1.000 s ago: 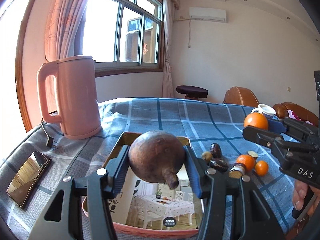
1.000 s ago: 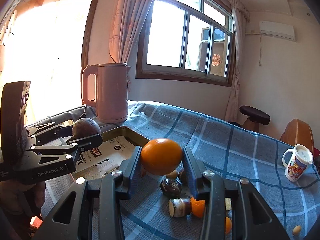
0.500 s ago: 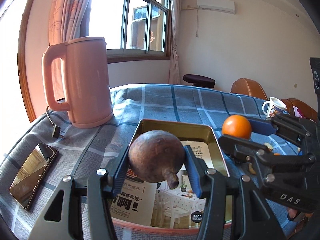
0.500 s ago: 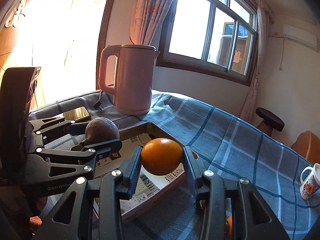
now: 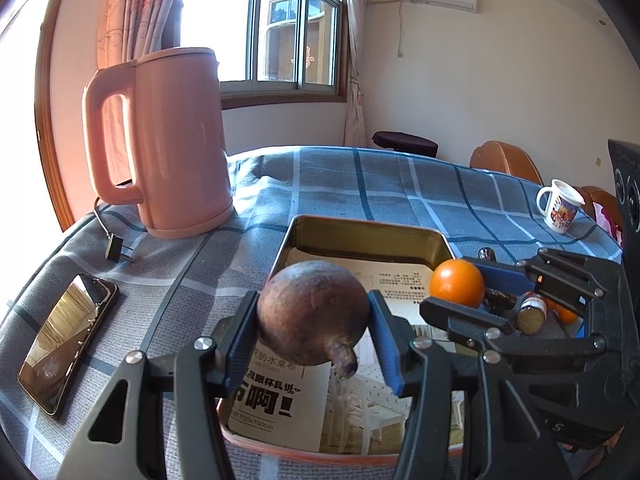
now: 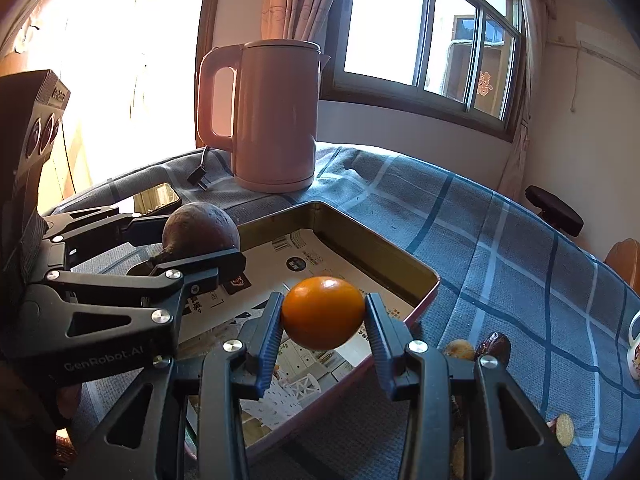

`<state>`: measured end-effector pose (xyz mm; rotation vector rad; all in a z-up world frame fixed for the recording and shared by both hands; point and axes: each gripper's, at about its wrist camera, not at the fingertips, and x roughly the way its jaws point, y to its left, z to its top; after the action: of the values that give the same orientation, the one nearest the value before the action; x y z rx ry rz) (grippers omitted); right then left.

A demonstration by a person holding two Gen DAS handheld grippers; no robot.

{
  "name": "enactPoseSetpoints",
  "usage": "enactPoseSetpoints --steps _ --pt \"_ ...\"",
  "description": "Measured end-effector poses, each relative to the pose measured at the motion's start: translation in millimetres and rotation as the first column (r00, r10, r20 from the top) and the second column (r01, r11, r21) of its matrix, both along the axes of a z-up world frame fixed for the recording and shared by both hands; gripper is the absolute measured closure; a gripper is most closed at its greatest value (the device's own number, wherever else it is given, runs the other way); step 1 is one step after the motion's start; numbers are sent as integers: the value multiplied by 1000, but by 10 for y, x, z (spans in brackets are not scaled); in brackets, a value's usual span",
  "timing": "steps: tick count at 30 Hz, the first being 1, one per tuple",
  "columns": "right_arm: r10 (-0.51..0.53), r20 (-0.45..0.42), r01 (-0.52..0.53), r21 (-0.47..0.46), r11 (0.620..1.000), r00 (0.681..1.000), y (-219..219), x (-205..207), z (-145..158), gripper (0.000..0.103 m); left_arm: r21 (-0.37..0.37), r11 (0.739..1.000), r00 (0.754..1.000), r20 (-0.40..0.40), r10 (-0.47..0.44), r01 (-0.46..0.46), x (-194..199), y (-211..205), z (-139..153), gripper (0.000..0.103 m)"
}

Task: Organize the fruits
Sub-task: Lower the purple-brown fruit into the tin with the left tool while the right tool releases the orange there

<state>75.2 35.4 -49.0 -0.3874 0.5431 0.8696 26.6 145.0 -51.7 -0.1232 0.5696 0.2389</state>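
Note:
My left gripper [image 5: 314, 330] is shut on a round dark brown fruit [image 5: 312, 312] with a short stem, held above the near end of a rectangular metal tray [image 5: 360, 232] lined with printed paper. My right gripper [image 6: 323, 314] is shut on an orange [image 6: 323, 312] and hangs over the tray's right side [image 6: 400, 264]. In the left wrist view the orange [image 5: 457, 283] shows at the right, pinched by the right gripper [image 5: 460, 286]. In the right wrist view the brown fruit [image 6: 200, 230] sits in the left gripper [image 6: 202, 236] at the left.
A pink kettle [image 5: 168, 140] stands behind the tray with its plug [image 5: 114, 248] on the blue checked cloth. A phone [image 5: 66, 340] lies at the left. Small oranges and dark fruits [image 5: 532, 308] lie right of the tray, and a mug [image 5: 560, 208] stands far right.
Both grippers have come over the tray and lower, each still holding its fruit. The orange has moved left from over the loose fruits to above the tray's right side.

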Motion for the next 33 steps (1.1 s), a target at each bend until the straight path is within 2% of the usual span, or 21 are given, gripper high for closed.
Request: enactPoseSetpoints --steps 10,16,19,20,21,22,23,28,33 --pt "13 -18 -14 -27 1000 1000 71 -4 -111 60 -2 1000 1000 -31 4 -5 49 23 -38 48" --pt "26 -18 -26 -33 999 1000 95 -45 -113 60 20 1000 1000 -23 7 -7 41 -9 -33 47" --pt "18 -16 -19 -41 999 1000 102 -43 -119 60 21 1000 1000 -15 12 -12 30 -10 -26 44" --pt "14 -16 -15 -44 999 1000 105 -39 -121 55 22 1000 1000 -11 14 -14 25 -14 -22 39" --pt "7 -13 -8 -46 999 1000 105 -39 -119 43 24 1000 1000 -4 17 -17 14 -19 -16 36" --pt "2 -7 -2 -44 999 1000 97 -42 -116 37 26 999 1000 4 23 -23 1 -24 -7 29" --pt "0 3 0 -36 999 1000 80 -56 -102 32 28 999 1000 13 24 -24 -14 -31 2 26" --pt "-12 13 12 -10 1000 1000 12 -71 -67 32 20 1000 999 40 18 -19 -46 -58 31 26" --pt "-67 33 67 18 998 997 -169 -60 -30 32 -2 1000 995 96 11 -11 -122 -108 118 26"
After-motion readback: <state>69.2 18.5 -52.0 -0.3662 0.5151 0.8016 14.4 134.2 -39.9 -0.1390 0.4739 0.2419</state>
